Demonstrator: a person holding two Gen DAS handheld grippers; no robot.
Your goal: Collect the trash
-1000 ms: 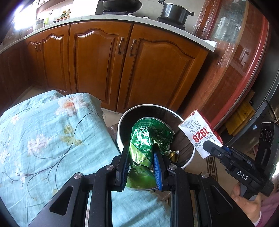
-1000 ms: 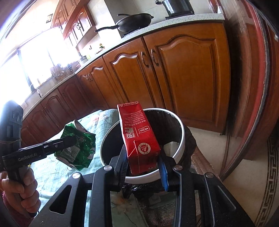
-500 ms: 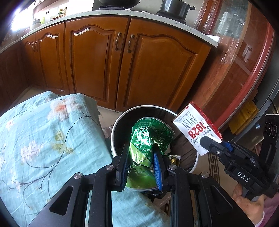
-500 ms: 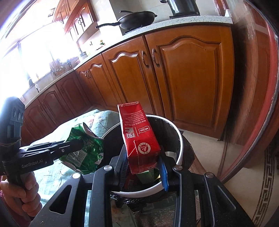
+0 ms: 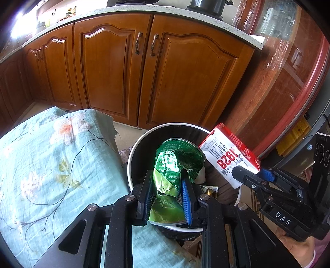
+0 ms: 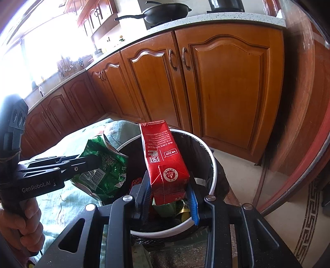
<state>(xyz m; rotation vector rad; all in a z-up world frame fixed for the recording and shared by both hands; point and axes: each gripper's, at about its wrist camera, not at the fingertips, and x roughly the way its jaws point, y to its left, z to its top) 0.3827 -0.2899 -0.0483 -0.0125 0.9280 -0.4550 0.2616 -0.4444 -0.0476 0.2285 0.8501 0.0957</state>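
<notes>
The wooden kitchen cabinets (image 5: 127,78) are filling the upper half of both wrist views, their doors running under a speckled countertop (image 6: 226,18) that is carrying a black wok (image 6: 165,10). A floral teal cloth (image 5: 51,169) is spreading from about 9 o'clock in the left wrist view, lying just beside the white-rimmed trash bin (image 5: 132,152), which is sitting on the floor in front of the cabinets with a dark liner and some scraps showing inside. The red and white milk carton (image 6: 165,162) is hanging over the bin's mouth, its long axis running from the right gripper's jaws up toward 11 o'clock in the right wrist view, so its far end is pointing at the cabinets; in the left wrist view it is sitting at about 3 o'clock, above the bin's right rim. The right gripper (image 6: 170,198) is clamping the carton's near end between narrowly parted jaws, blue pads pressing on both sides. The crumpled green snack bag (image 5: 173,171) is also hanging over the bin, its long axis pointing toward 12 o'clock in the left wrist view. The left gripper (image 5: 167,198) is pinching the bag's lower part, jaws nearly together. A person's hand (image 6: 18,224) is gripping the left gripper's handle at 8 o'clock.
</notes>
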